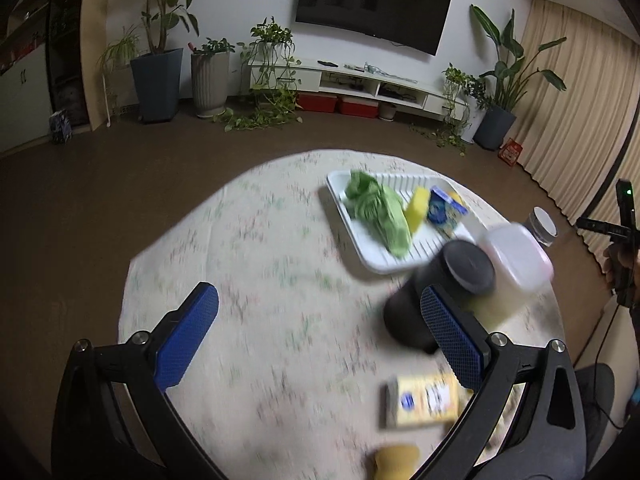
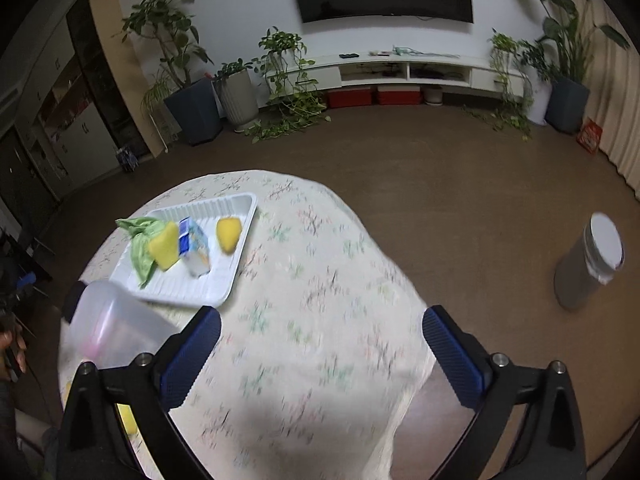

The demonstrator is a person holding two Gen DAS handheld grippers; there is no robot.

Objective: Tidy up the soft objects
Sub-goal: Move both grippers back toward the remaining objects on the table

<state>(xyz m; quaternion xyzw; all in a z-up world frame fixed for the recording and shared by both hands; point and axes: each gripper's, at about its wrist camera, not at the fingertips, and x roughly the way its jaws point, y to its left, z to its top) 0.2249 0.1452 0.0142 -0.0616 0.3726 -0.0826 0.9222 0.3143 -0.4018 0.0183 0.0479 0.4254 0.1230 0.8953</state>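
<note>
While both pairs of tongs tilt down over the round desk (image 1: 248, 240) with its pale flowered cloth, each stands spread as wide as it goes and grips nothing. The left tongs (image 1: 320, 332) hang above bare cloth, their blue pads (image 1: 188, 336) well apart; the right-hand pad crosses in front of a dark cylindrical container (image 1: 436, 300) lying tilted on the desk, with a translucent plastic jar (image 1: 516, 256) just beside it. The right tongs (image 2: 322, 356) hover over the near edge of the desk, where the cloth drops toward the brown floor (image 2: 480, 184); between their pads there is only cloth. The soft things sit in the white ribbed tray (image 1: 380, 256) on the far part of the desk: a green crumpled cloth (image 1: 378, 210), a yellow sponge (image 1: 416, 208) leaning against it, a blue and white packet (image 1: 446, 208) next, and in the right wrist view a second yellow piece (image 2: 229, 233) apart from the others near the tray's right wall. Outside the tray, close to the left tongs, lie a yellow pack (image 1: 424, 400) and another yellow soft piece (image 1: 396, 460) at the picture's lower edge, both blurred. A grey canister with a white lid (image 2: 592, 264) stands on the floor, well apart from the desk.
</note>
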